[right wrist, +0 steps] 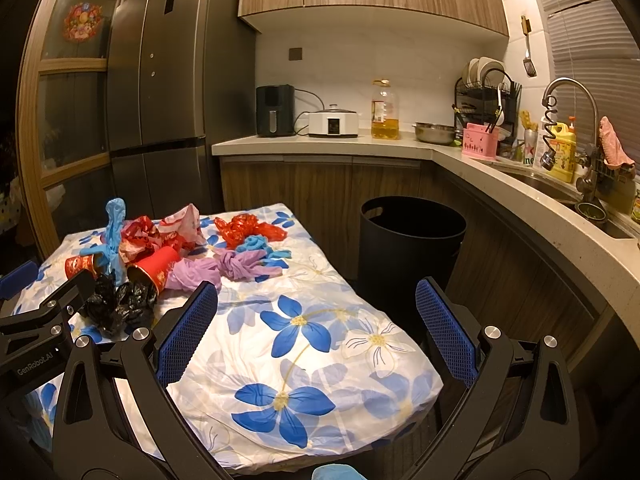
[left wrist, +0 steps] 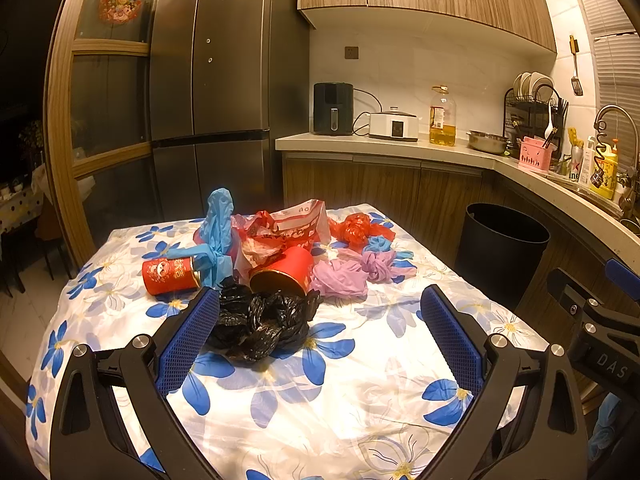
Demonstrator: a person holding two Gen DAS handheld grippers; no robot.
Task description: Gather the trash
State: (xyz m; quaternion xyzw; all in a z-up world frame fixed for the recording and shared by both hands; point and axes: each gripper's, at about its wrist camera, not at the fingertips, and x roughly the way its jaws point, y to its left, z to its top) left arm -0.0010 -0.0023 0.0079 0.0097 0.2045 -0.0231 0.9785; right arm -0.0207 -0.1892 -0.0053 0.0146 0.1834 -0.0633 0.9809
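While both tongs are hovering above the table (left wrist: 360, 380), the trash is lying in a loose heap on the flowered cloth ahead of them. The left tongs (left wrist: 320, 332) are standing wide open and gripping nothing; a crumpled black plastic bag (left wrist: 260, 324) is sitting just ahead of them, against the inner face of their left finger, though contact cannot be confirmed. The right tongs (right wrist: 316, 328) are likewise gaping wide and empty, with the heap lying ahead and to their left.

Beyond the black bag, two red paper cups are lying on their sides: one (left wrist: 170, 276) to the left, the other (left wrist: 288, 270) with its open mouth facing the left tongs. Behind the cups, a red-and-white plastic bag (left wrist: 292, 228) is sitting crumpled, and a blue glove (left wrist: 218, 232) is sticking upward. Right of the cups, two purple wads (left wrist: 352, 274) are resting beside a red plastic wad (left wrist: 356, 230) and a further blue scrap (left wrist: 378, 245).

One black bin (right wrist: 412, 248) is standing on the floor ahead of the right tongs, just beyond the table's right edge.
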